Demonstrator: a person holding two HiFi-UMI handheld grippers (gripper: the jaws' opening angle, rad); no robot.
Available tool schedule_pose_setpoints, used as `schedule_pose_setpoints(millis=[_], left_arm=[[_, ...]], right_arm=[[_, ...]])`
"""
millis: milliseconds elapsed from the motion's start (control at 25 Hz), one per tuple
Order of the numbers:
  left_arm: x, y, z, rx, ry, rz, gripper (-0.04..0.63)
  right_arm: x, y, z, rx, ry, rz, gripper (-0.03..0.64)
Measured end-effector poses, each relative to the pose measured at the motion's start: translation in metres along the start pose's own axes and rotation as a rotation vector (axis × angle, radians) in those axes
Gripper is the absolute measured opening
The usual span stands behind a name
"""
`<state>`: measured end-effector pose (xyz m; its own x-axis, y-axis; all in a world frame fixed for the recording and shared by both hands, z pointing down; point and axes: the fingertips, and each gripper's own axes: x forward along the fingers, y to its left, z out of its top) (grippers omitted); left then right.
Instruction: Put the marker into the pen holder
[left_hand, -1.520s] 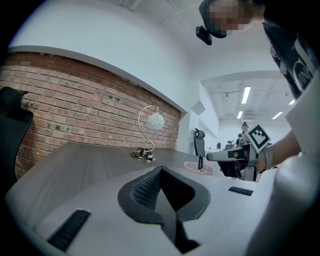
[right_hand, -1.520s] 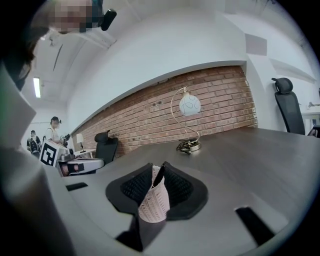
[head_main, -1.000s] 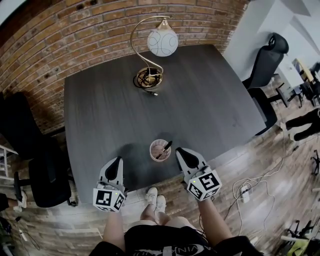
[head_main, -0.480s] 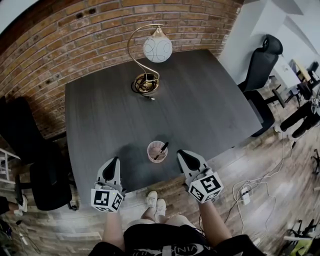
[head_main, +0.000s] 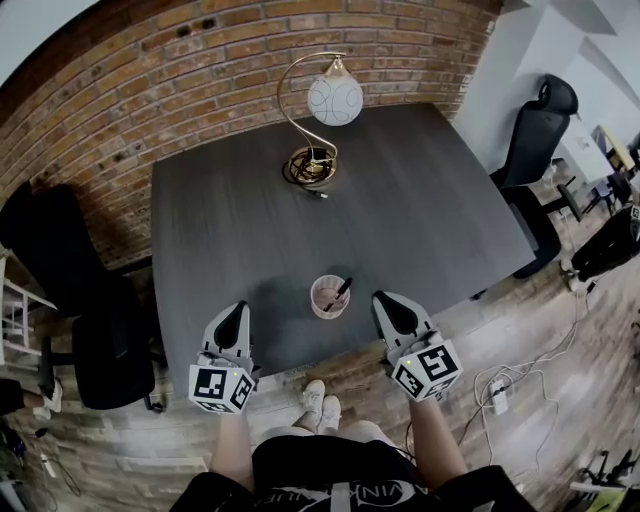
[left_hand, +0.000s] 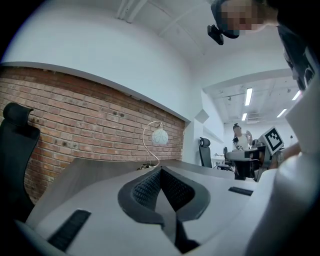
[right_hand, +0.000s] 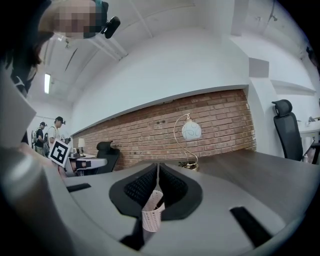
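Observation:
A pale pink mesh pen holder (head_main: 329, 297) stands near the front edge of the dark table (head_main: 420, 200). A black marker (head_main: 338, 292) leans inside it with its top sticking out to the right. My left gripper (head_main: 233, 322) hovers at the table's front edge, left of the holder, its jaws shut and empty (left_hand: 160, 170). To the holder's right is my right gripper (head_main: 388, 310), also shut and holding nothing (right_hand: 157, 166). In the right gripper view the holder (right_hand: 150, 218) shows through the gap behind the closed tips.
A lamp with a white globe (head_main: 335, 100) and a coiled brass base (head_main: 312, 165) stands at the table's far side by the brick wall. Black office chairs stand at the left (head_main: 60, 290) and right (head_main: 535, 130). Cables (head_main: 495, 385) lie on the floor at right.
The head view has shifted, so the table and lamp sit further right in the picture. Both grippers have risen a little and still flank the holder. The marker stays in the holder.

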<state>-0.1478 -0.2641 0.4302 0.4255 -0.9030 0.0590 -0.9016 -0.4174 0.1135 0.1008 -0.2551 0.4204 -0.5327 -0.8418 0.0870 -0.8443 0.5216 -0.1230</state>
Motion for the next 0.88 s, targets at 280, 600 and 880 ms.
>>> schedule_pose_setpoints(millis=[280,600,880], left_arm=[[-0.005,0.002,0.013,0.01,-0.009,0.01,0.012],[-0.014,-0.002,0.026,0.015,-0.023,0.006,0.012],[-0.023,-0.004,0.038,0.035,-0.039,0.003,0.012]], right_arm=[[-0.005,0.005,0.007,0.001,-0.015,-0.003,0.032],[-0.016,0.009,0.018,-0.006,-0.034,-0.017,0.032],[-0.023,0.013,0.026,-0.014,-0.054,-0.026,0.032]])
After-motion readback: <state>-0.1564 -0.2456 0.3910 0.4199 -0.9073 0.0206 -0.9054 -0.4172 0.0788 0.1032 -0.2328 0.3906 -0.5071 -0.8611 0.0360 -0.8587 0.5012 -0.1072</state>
